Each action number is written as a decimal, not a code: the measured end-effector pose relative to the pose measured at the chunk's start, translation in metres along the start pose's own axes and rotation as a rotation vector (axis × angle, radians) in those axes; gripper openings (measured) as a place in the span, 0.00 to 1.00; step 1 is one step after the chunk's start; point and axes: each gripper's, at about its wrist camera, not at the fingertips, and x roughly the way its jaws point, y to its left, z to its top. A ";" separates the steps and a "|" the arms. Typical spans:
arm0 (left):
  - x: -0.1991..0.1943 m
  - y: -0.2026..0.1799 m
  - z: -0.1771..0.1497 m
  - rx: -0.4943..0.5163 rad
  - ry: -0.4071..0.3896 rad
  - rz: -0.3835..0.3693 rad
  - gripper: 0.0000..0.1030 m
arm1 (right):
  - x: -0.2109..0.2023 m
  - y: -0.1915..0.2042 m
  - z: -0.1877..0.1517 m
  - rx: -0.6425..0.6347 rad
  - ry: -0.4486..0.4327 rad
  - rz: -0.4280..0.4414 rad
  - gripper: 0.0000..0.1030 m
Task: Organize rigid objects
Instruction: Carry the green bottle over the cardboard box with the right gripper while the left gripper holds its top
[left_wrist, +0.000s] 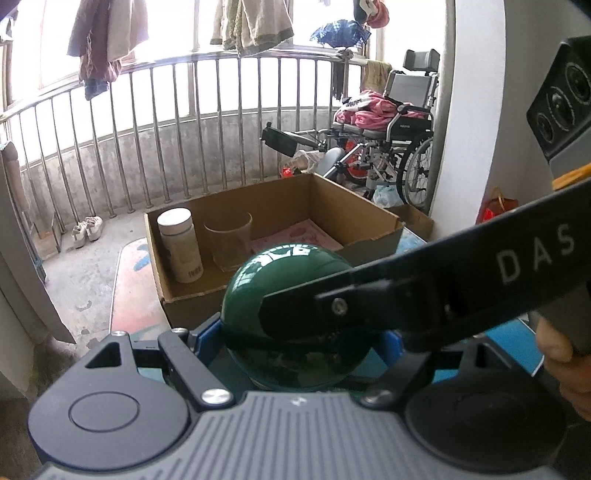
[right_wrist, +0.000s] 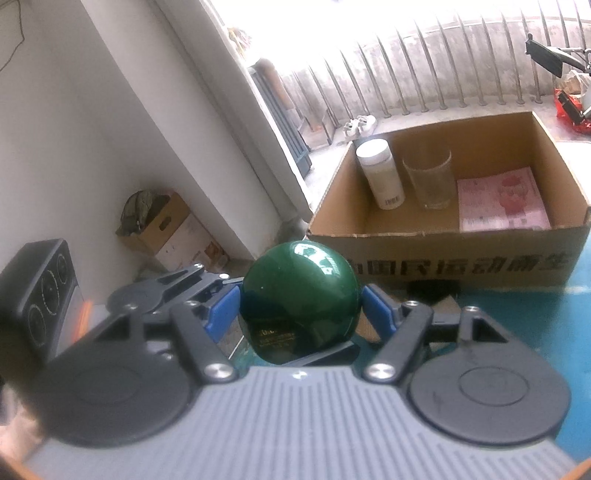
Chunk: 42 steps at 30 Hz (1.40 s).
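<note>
Item: glossy green ball, small gold print unreadable, clamped between both the right gripper and left gripper, arm lettered "DAS", before printed cardboard box holding barcoded white bottle and glass.

Daylight blows out window; fisheye bends edges; right view soft
</note>
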 end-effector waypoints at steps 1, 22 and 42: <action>0.001 0.002 0.002 -0.002 -0.003 0.001 0.80 | 0.002 0.000 0.003 -0.003 -0.001 0.001 0.71; 0.073 0.040 0.057 0.023 0.001 0.029 0.80 | 0.055 -0.043 0.081 0.002 -0.029 0.024 0.71; 0.205 0.121 0.090 -0.021 0.346 -0.029 0.80 | 0.189 -0.127 0.160 0.170 0.234 0.051 0.71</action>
